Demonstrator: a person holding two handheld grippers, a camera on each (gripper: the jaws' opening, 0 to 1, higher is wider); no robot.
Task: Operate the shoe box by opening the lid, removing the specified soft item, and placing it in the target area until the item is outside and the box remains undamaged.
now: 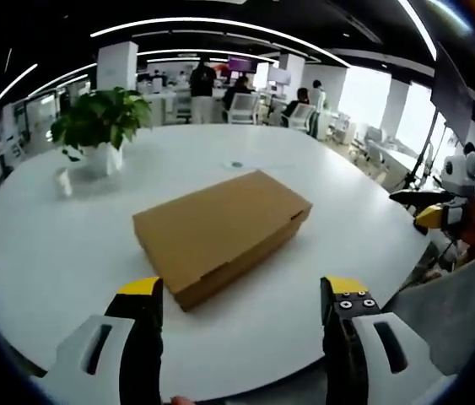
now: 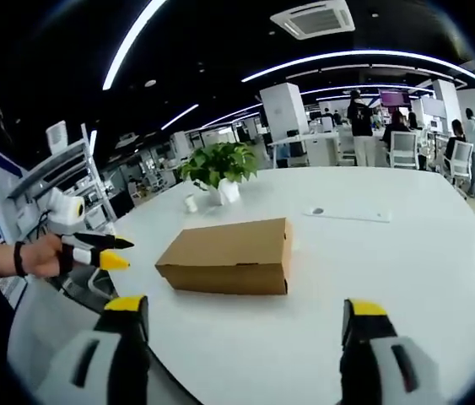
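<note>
Right now we hold the left gripper (image 1: 241,295) with its yellow-tipped jaws spread wide and nothing between them, just short of the near corner of the cardboard shoe box (image 1: 223,232). Our right gripper (image 2: 244,314) is likewise wide apart and empty, facing the box's long side. The box lies flat with its lid closed on the round white table (image 1: 51,253). Beyond it stands a potted plant (image 1: 99,126), and farther back people sit and stand among office desks.
</note>
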